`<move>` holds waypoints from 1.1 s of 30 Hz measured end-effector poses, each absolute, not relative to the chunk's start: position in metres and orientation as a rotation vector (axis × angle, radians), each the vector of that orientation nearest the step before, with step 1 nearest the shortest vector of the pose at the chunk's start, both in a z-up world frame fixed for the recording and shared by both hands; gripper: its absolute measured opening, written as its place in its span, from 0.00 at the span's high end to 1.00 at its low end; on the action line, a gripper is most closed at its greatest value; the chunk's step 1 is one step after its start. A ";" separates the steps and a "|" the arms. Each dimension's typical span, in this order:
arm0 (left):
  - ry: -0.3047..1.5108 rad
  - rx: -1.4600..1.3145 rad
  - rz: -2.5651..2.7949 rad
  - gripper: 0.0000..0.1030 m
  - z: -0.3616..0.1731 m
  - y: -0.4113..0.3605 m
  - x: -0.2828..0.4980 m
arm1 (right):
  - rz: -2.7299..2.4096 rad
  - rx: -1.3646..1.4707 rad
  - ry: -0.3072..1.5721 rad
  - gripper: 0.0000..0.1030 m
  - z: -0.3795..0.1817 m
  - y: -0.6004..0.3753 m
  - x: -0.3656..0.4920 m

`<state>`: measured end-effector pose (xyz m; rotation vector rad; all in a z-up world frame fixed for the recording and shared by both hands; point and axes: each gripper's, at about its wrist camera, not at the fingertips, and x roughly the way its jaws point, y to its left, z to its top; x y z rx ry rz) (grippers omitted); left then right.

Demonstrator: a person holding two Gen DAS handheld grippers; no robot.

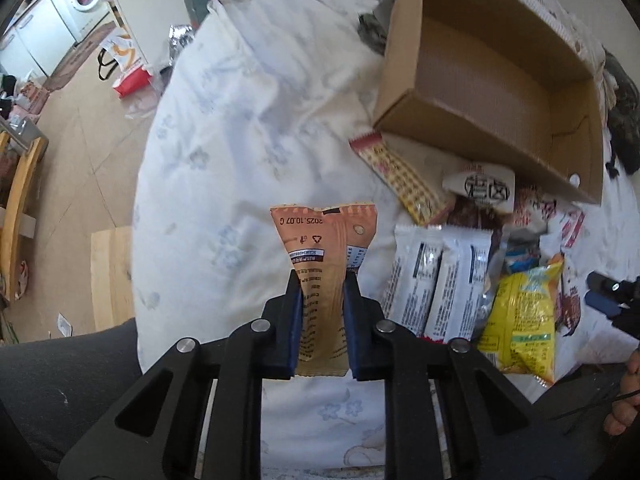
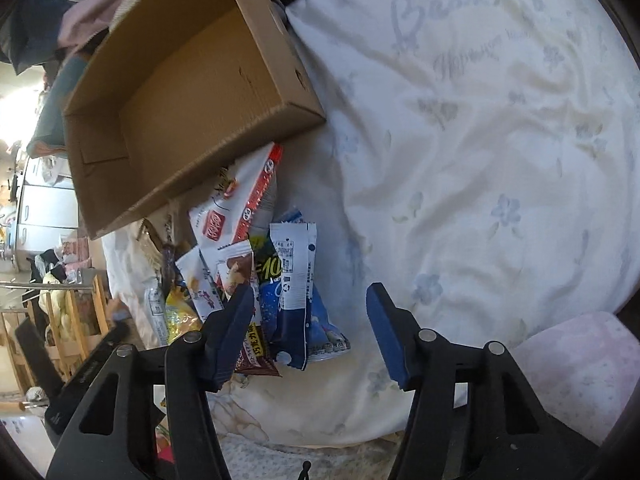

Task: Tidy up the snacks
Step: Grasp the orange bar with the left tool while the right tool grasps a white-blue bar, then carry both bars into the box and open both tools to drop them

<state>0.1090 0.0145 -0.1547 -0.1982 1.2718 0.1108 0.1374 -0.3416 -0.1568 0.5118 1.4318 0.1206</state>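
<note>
Left wrist view shows our left tongs [image 1: 323, 280] clamped tight on an orange snack packet [image 1: 323, 264], the pads pinching its middle so the wrapper creases and its far end fans out above the bedspread [image 1: 240, 120]. Just to the right lie two white bars [image 1: 436, 280] side by side, a yellow bag [image 1: 524, 316] and a red-and-yellow bar [image 1: 404, 180], all heaped near the open cardboard box [image 1: 500, 92], which looks empty.

From the right wrist view, our right tongs [image 2: 312, 316] stand about half open and grip nothing; their left finger overlaps the pile, with a blue-and-white packet [image 2: 296, 280] and a red-and-white wrapper [image 2: 240, 204] ahead of them, touching the near wall of the box [image 2: 180, 100].

We judge the risks so: the slick foil could slide out of the left grip on the way to the box, since only a narrow band is pinched. Closing the right tongs into the overlapping heap could catch two packets at once, or nudge the light box across the soft cover.
</note>
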 end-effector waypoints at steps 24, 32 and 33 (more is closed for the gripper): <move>1.161 -0.253 0.139 0.85 -0.124 0.025 0.104 | 0.210 0.568 1.181 0.83 -0.109 -0.360 0.124; 1.068 -0.195 0.117 0.85 -0.099 0.010 0.092 | 0.294 0.266 0.925 0.83 -0.039 -0.303 0.108; 1.048 -0.184 0.107 0.86 -0.092 0.007 0.088 | 0.294 0.258 0.915 0.83 -0.036 -0.299 0.109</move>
